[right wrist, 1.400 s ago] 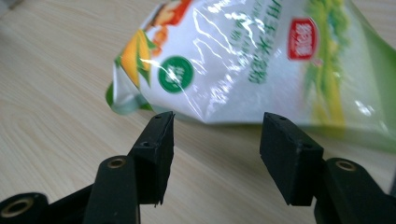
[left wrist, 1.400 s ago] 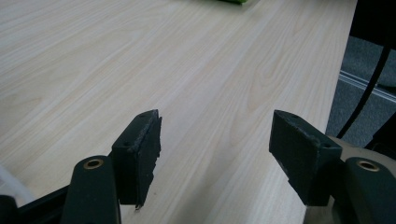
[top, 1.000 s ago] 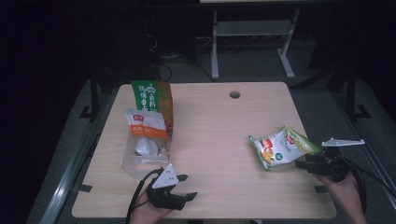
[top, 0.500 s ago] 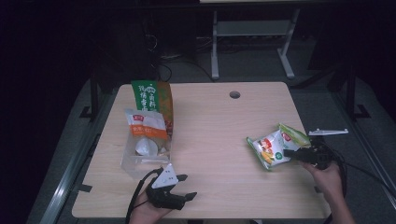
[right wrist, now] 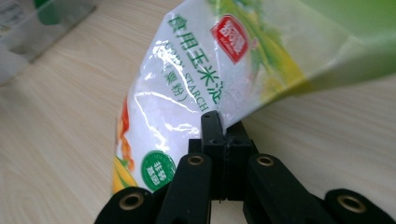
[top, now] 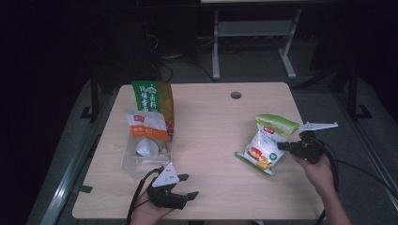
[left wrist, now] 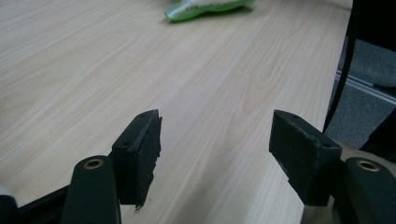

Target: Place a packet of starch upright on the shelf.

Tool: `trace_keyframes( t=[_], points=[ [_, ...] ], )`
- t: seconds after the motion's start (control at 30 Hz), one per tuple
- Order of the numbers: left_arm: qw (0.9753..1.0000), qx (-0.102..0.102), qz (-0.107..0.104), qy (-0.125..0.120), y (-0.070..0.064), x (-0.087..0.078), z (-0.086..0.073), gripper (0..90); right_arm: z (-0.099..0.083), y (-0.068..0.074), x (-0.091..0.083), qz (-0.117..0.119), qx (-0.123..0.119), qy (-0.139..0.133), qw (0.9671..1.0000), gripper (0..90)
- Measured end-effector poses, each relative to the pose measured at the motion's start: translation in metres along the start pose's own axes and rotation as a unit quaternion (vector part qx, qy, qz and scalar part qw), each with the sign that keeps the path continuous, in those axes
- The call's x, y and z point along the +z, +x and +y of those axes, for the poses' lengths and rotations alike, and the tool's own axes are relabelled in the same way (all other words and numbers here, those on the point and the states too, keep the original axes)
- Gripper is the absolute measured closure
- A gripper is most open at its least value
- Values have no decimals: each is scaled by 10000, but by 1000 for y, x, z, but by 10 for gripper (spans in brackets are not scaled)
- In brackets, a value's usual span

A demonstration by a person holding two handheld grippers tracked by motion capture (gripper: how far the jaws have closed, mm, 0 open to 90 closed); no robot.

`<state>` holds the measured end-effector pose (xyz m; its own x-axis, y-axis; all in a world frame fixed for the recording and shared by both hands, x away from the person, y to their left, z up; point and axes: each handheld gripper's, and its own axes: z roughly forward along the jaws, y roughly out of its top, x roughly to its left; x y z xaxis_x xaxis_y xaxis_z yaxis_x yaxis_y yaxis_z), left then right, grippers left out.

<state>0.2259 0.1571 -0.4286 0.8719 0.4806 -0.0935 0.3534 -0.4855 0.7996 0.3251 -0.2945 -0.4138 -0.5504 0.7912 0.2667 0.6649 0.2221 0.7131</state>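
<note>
Right gripper (top: 284,146) at about four o'clock on the table (top: 211,117), jaws pinched together on the side edge of the corn starch bag (top: 265,143). Bag tipped up on its lower end, green top edge raised toward twelve o'clock, bottom corner touching the wood. In the right gripper view, the same bag (right wrist: 205,74) rising from the closed jaws toward one o'clock, white powder visible through the clear film, red logo near the top.

Left gripper (top: 185,185) low at seven o'clock near the table's front edge, jaws apart, nothing between them; bare wood between the pads (left wrist: 140,158) in the left gripper view.

At ten o'clock, well apart from the starch bag: a green and orange bag (top: 152,105) standing, with a clear pouch (top: 146,143) lying just in front, touching it.
</note>
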Motion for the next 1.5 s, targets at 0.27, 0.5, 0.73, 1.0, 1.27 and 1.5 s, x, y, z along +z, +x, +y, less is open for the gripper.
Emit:
trace_keyframes(
  t=[0.27, 0.5, 0.73, 1.0, 1.27, 1.5],
  points=[
    [10000, 79, -25, -12, -3, 7, 10, 325, 9, 16, 0, 345, -445, -205, 9982, 895],
    [9999, 94, -50, -121, -3, 18, 22, 323, 14, 31, 4, 595, -822, -209, 9946, 894],
    [9995, 76, -207, -219, 0, 44, 43, 323, 14, 37, 7, 794, -1003, -238, 9915, 893],
    [9993, 128, -275, -198, 6, 65, 60, 341, 17, 45, 13, 927, -1217, -169, 9881, 894],
    [9994, 78, -264, -217, 16, 81, 74, 376, 21, 54, 23, 1058, -1460, -124, 9835, 894],
    [9996, -37, -167, -220, 28, 94, 85, 433, 26, 61, 30, 1122, -1620, -55, 9804, 893]
  ],
)
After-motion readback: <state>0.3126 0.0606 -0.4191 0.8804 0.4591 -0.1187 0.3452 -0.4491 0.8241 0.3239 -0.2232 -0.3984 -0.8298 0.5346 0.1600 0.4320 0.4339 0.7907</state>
